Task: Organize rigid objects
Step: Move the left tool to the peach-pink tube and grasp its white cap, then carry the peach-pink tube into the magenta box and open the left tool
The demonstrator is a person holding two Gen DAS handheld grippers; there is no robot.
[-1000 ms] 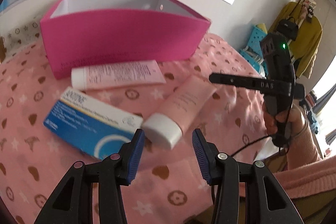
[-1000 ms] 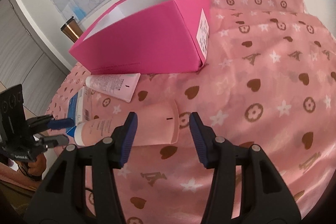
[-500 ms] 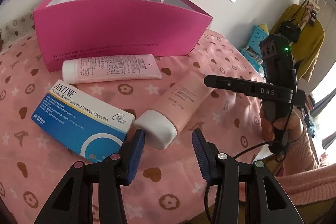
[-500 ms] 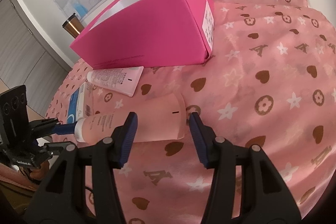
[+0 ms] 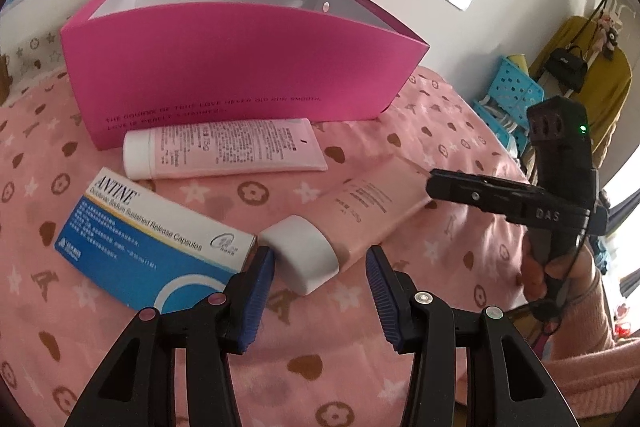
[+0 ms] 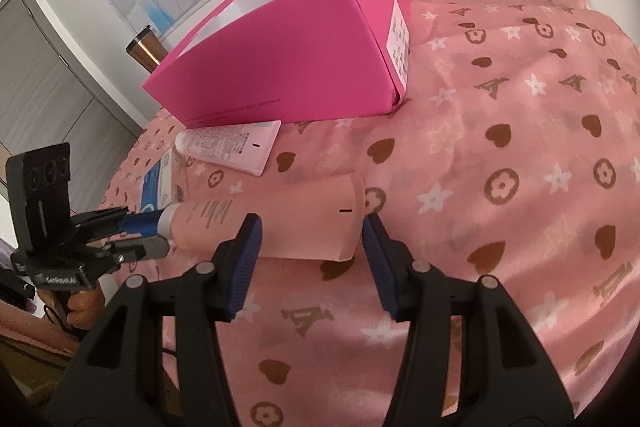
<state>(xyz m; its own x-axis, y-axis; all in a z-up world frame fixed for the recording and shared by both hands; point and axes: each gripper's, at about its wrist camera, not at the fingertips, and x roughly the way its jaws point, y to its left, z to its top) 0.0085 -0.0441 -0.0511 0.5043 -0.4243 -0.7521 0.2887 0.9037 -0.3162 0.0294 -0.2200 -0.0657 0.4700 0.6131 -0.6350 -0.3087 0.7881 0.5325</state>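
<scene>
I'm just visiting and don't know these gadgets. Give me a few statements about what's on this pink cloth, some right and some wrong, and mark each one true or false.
1. The pink box is open at the top. True.
2. Both tubes already lie inside it. False: the tube with printed text lies on the cloth in front of it, and the white-capped tube nearer the grippers.
3. The medicine carton is blue and white. True.
4. The left gripper clamps the carton. False: its jaws stand apart around the white cap, with gaps.
5. The right gripper straddles the white-capped tube's flat end. True.
</scene>
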